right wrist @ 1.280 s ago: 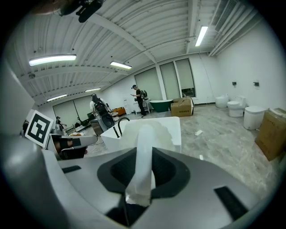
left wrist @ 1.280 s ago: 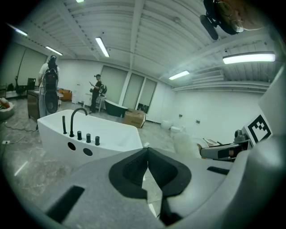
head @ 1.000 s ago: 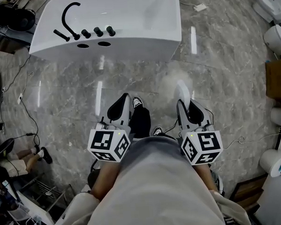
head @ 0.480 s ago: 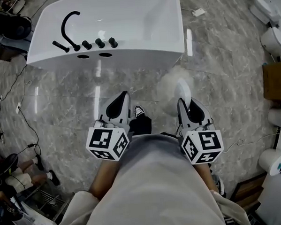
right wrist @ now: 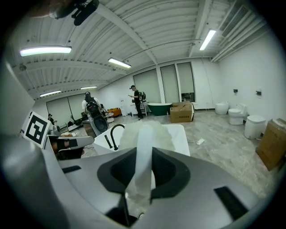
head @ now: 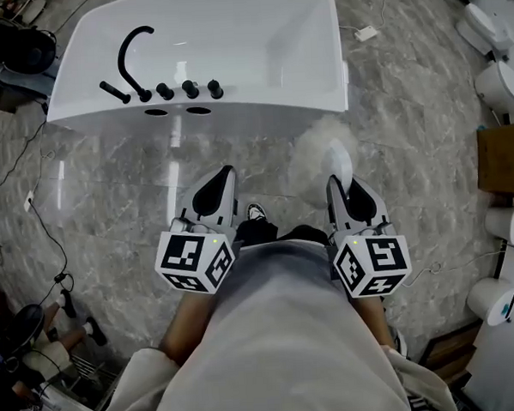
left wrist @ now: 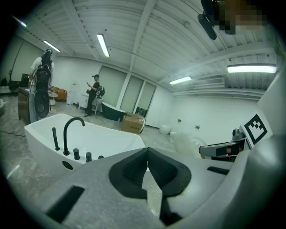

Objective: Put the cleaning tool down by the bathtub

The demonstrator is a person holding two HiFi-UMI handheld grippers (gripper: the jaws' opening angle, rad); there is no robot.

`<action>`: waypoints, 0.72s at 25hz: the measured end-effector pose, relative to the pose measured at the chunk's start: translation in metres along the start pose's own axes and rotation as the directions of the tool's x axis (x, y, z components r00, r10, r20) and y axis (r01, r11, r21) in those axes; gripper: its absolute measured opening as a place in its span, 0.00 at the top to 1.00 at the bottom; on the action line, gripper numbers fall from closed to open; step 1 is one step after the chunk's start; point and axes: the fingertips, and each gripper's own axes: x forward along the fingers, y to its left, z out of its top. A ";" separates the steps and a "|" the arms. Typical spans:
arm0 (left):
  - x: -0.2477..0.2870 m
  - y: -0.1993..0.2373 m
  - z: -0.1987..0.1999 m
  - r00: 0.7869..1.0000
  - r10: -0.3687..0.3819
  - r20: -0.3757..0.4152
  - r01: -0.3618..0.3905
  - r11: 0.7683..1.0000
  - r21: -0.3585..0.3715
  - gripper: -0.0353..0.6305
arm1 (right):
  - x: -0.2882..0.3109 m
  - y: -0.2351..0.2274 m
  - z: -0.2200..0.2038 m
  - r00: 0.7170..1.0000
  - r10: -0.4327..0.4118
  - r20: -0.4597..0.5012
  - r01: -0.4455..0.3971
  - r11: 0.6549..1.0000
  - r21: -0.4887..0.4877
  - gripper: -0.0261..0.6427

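A showroom with a grey marble floor [head: 408,141] and a ribbed white ceiling holds a white bathtub [head: 235,105], which stands ahead of the person with its black faucet [head: 130,45] at the left end. The cleaning tool [head: 339,160] is off the floor, clamped by its white handle in the right tool [head: 342,185], with its pale fluffy head reaching forward toward the tub's right corner. The left tool [head: 225,178] is empty, its pads meeting at the tips.

The step in hand looks like the approach, since a strip of bare floor lies between the person's shoe [head: 254,212] and the tub wall. The next move probably calls for closing that gap, lowering the right tool until the cleaning tool rests on the floor just beside the tub, then parting the pads.

The head view alone shows how the tub, the floor strip and both tools lie relative to each other. Only the gripper views settle the grips: the right one shows the handle running up between the black pads, the left one nothing between them. They also show a cardboard box [right wrist: 181,112] and a standing person [right wrist: 135,102] far behind the tub.
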 end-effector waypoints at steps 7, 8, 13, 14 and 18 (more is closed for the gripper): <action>-0.003 0.015 -0.002 1.000 0.012 0.001 -0.012 1.000 -0.016 0.93 | 0.006 0.003 0.004 1.000 -0.017 -0.001 0.017 1.000 -0.006 0.84; -0.003 0.016 -0.002 1.000 0.014 0.001 -0.014 1.000 -0.021 0.93 | 0.006 0.002 0.005 1.000 -0.020 0.001 0.020 1.000 -0.008 0.84; 0.002 0.019 -0.007 1.000 0.015 -0.007 -0.015 0.999 -0.039 0.93 | 0.013 -0.005 0.012 1.000 -0.028 0.010 0.028 0.999 -0.016 0.84; 0.003 0.021 -0.007 1.000 0.017 -0.008 -0.017 0.999 -0.041 0.93 | 0.016 -0.005 0.014 1.000 -0.027 0.011 0.027 1.000 -0.015 0.84; 0.017 0.034 -0.001 0.999 0.031 -0.008 -0.031 0.998 -0.047 0.93 | 0.037 -0.006 0.023 1.000 -0.014 0.019 0.014 1.000 -0.014 0.84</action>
